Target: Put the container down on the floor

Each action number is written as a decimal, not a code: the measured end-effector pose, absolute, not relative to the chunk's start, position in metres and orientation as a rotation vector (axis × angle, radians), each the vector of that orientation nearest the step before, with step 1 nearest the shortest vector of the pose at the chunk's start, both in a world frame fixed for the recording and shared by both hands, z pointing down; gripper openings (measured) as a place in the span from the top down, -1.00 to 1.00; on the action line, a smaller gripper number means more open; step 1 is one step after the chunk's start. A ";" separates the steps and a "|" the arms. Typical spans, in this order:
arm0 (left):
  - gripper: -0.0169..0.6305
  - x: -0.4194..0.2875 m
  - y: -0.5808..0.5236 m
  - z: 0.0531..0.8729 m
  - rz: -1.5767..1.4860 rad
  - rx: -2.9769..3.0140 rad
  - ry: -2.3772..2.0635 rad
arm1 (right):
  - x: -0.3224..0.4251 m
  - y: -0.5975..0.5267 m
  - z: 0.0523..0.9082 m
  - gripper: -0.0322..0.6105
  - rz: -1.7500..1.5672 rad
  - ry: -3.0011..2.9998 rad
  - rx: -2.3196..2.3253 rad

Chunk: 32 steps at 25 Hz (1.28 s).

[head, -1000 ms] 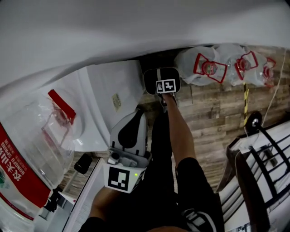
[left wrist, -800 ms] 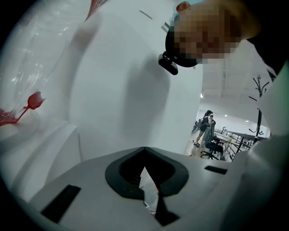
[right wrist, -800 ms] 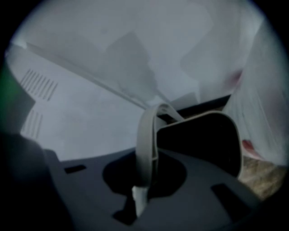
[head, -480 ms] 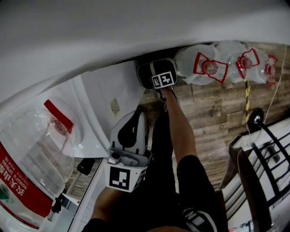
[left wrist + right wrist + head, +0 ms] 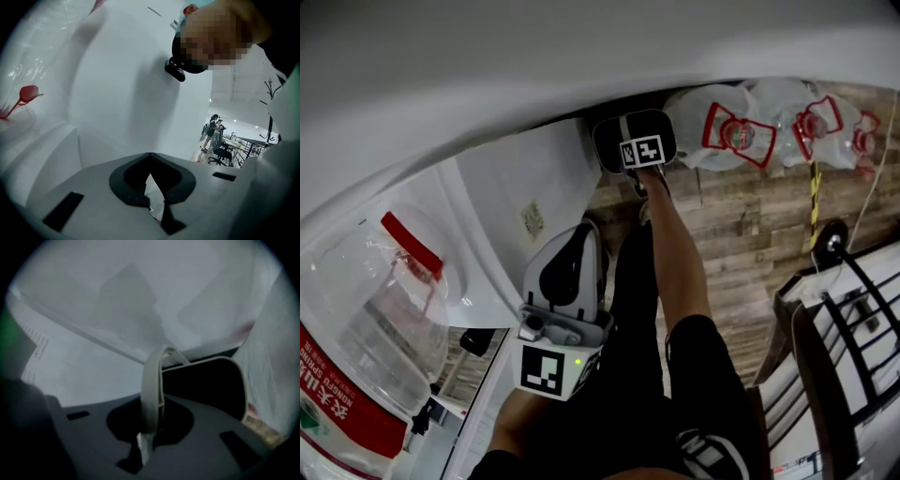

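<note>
The big white container (image 5: 506, 178) fills the upper left of the head view, lifted above the wooden floor (image 5: 750, 234). My right gripper (image 5: 631, 122) reaches under its far edge. In the right gripper view that gripper (image 5: 151, 427) is shut on a white loop handle (image 5: 152, 380) of the container (image 5: 117, 348). My left gripper (image 5: 586, 230) points at the container's near side. In the left gripper view it (image 5: 150, 176) is shut with a thin white edge pinched between the jaws, and the container wall (image 5: 117, 93) stands close ahead.
Several clear water jugs with red handles (image 5: 736, 127) stand on the floor at the top right. A large clear jug with a red label (image 5: 366, 356) is close at the lower left. A black-and-white frame (image 5: 839, 356) is at the right, and the person's leg (image 5: 675, 272) is in the middle.
The right gripper and the container's far edge have shifted slightly up in the head view. The big jug at the lower left has slid lower in the picture. Both grips are unchanged.
</note>
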<state>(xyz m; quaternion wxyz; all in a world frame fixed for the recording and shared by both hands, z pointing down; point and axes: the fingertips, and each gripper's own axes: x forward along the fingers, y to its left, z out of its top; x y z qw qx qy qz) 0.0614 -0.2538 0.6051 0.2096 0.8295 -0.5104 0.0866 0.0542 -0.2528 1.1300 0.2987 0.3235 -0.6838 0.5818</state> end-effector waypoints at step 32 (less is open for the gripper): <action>0.86 0.062 -0.239 0.578 0.151 2.309 -1.384 | 0.101 -0.241 1.098 0.31 1.433 -1.678 1.080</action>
